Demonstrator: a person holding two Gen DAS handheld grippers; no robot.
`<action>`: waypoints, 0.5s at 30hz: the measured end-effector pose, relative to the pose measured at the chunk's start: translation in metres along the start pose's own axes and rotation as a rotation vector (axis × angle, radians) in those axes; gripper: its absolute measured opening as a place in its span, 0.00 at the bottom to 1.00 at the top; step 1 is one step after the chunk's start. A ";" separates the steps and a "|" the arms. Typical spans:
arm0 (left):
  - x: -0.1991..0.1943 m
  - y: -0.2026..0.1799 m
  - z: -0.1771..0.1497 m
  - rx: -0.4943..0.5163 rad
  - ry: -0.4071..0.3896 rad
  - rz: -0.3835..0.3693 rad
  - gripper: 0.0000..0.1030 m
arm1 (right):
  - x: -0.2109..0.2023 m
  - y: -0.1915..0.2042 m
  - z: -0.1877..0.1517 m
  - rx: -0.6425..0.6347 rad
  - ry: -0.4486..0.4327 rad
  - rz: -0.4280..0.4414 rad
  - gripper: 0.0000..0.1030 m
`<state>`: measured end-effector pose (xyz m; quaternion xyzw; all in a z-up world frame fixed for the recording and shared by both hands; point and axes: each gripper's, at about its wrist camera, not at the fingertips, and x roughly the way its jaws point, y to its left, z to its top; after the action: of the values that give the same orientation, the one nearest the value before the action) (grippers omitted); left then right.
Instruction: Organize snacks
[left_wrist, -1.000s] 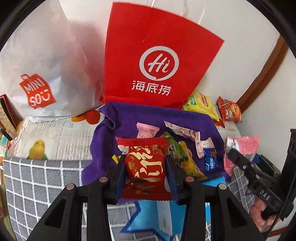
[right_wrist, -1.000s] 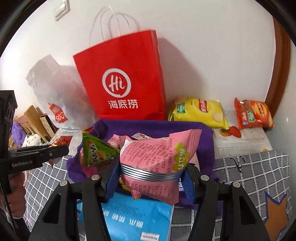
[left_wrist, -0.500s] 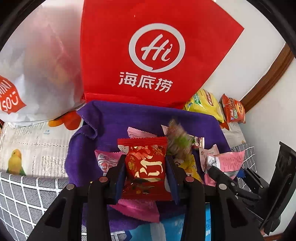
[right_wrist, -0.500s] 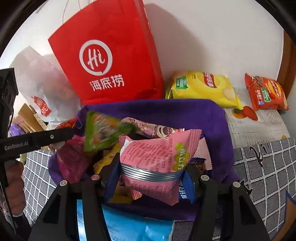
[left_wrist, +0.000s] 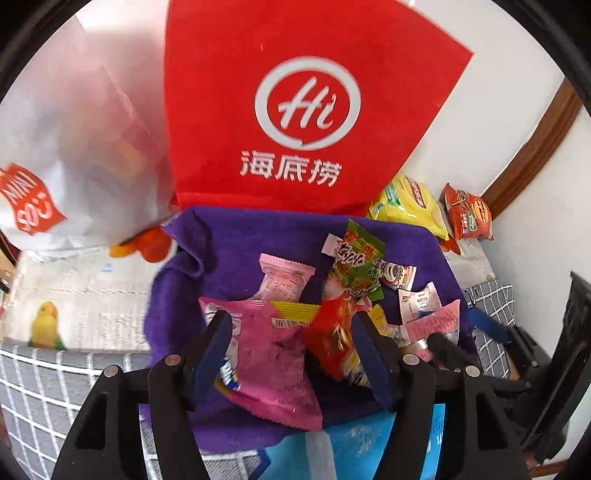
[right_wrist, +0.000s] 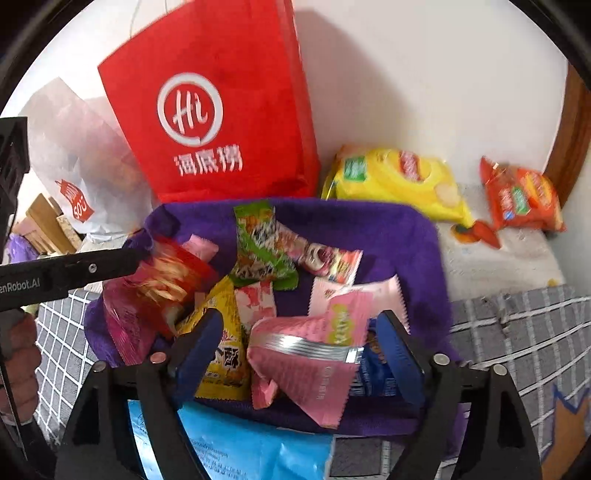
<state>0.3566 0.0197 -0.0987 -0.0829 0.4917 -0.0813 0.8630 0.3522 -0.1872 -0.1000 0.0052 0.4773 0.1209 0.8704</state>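
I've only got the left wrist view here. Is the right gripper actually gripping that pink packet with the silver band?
Observer: No. The right gripper has just been opening, and the pink packet lies tilted between its jaws, with both pads clear of it.
Operator: What's under the packet?
Observer: A blue packet, partly covered, by the right-hand jaw, on the purple cloth.
Operator: Any of the person in view?
Observer: Only a hand at the left edge, wrapped around a black handle.
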 end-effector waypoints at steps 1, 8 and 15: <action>-0.007 0.000 -0.002 0.004 -0.004 0.003 0.64 | -0.007 -0.001 0.001 0.002 -0.006 -0.016 0.82; -0.054 -0.007 -0.026 0.030 -0.045 0.008 0.67 | -0.061 0.004 -0.005 0.007 -0.056 -0.087 0.82; -0.106 -0.019 -0.068 0.053 -0.105 0.013 0.72 | -0.121 0.016 -0.030 0.009 -0.089 -0.144 0.82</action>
<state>0.2429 0.0200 -0.0399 -0.0612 0.4441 -0.0844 0.8899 0.2618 -0.2011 -0.0135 -0.0198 0.4377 0.0553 0.8972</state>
